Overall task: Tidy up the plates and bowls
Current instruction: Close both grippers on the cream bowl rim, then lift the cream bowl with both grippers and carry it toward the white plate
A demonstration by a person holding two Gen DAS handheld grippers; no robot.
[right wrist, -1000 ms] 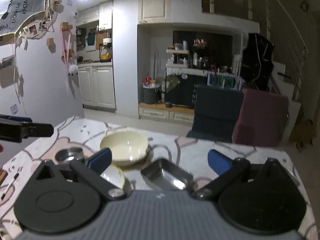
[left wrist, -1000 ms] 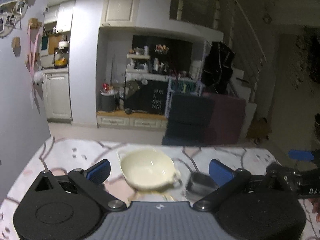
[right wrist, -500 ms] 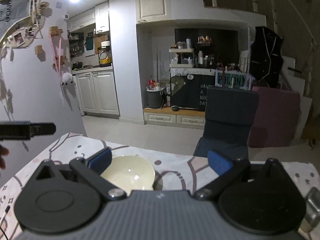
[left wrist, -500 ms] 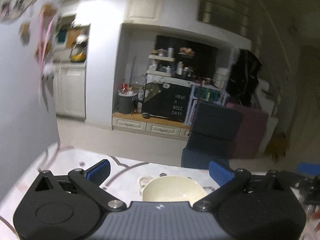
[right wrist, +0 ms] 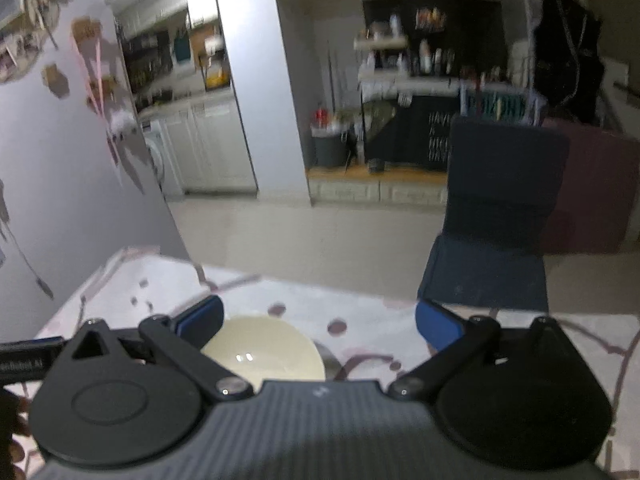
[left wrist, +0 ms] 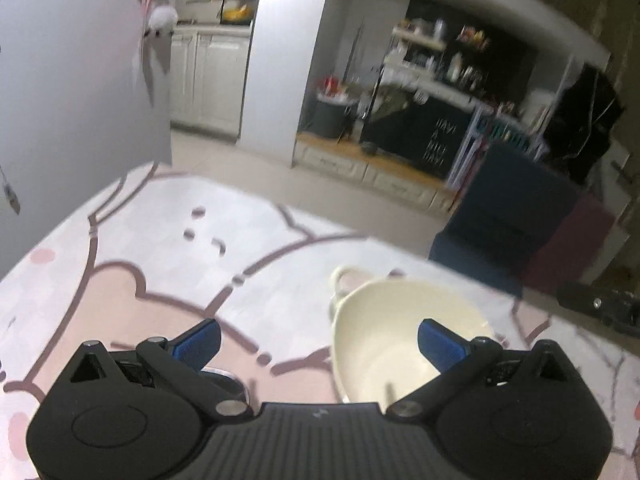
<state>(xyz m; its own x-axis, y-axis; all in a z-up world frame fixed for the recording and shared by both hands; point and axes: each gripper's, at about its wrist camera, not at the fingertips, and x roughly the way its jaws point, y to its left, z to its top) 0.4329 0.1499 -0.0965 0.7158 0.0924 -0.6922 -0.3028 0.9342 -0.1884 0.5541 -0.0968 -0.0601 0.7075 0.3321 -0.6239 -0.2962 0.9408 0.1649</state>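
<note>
A cream bowl with small handles (left wrist: 396, 332) sits on the patterned table; my left gripper (left wrist: 320, 344) is open just above and before it, its right finger over the bowl's inside. In the right wrist view the same cream bowl (right wrist: 264, 354) lies between the fingers of my right gripper (right wrist: 318, 322), which is open and empty. A bit of a metal dish (left wrist: 224, 376) shows under my left finger. A grey metal rim (right wrist: 330, 362) shows beside the bowl.
The table (left wrist: 132, 264) has a pink and white cartoon cloth. A grey wall (left wrist: 72, 80) stands at the left. A dark blue chair (right wrist: 496, 216) stands beyond the far edge. The other gripper's tip (left wrist: 600, 304) shows at the right.
Both views are blurred by motion. My left gripper has tilted down and swung left, so the bowl now sits right of centre. My right gripper has moved closer over the bowl.
</note>
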